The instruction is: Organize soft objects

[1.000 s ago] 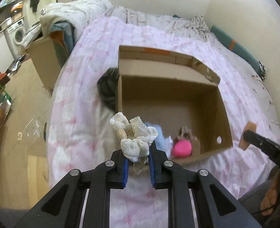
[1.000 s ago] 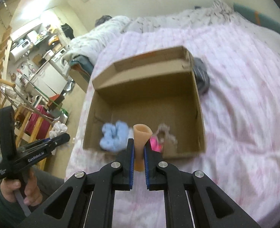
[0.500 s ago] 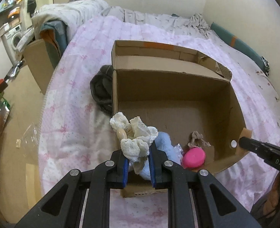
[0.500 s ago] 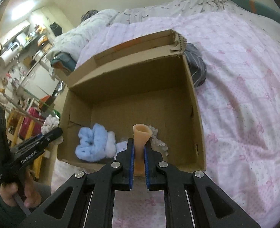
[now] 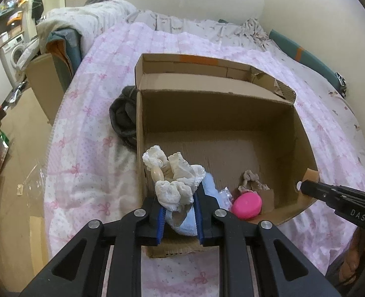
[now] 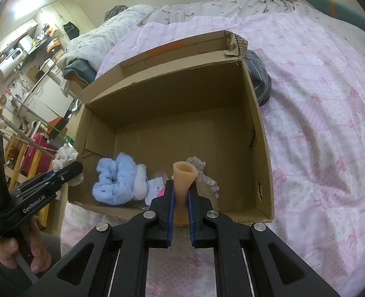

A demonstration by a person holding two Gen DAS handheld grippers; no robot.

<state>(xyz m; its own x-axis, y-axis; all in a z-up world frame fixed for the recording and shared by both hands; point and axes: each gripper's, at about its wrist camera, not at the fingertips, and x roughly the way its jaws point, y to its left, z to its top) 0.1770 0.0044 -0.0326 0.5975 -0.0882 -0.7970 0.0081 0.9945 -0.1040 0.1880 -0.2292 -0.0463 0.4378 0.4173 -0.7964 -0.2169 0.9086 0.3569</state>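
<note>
An open cardboard box (image 5: pixel 232 113) (image 6: pixel 172 99) sits on a pink bed. My left gripper (image 5: pixel 178 198) is shut on a cream lace cloth bundle (image 5: pixel 175 180) above the box's near left corner. My right gripper (image 6: pixel 180 190) is shut on a soft peach tube (image 6: pixel 183 175) above the box's near edge. Inside the box lie a fluffy blue cloth (image 6: pixel 115 180) (image 5: pixel 209 185), a pink round piece (image 5: pixel 246 204) and a beige lace cloth (image 6: pixel 202 170) (image 5: pixel 251 180). The right gripper shows at the right in the left wrist view (image 5: pixel 306 188); the left gripper shows at the left in the right wrist view (image 6: pixel 73 170).
A dark garment (image 5: pixel 123 116) lies against the box's left side on the pink quilt (image 5: pixel 83 148). A striped grey garment (image 6: pixel 259 79) lies at the box's far right corner. Piled bedding (image 5: pixel 88 19) is at the bed's head. A cluttered floor and a second carton (image 5: pixel 46 84) lie left.
Both grippers have moved forward over the box's near edge, each still holding its item. The box looms larger and nearer in both views.
</note>
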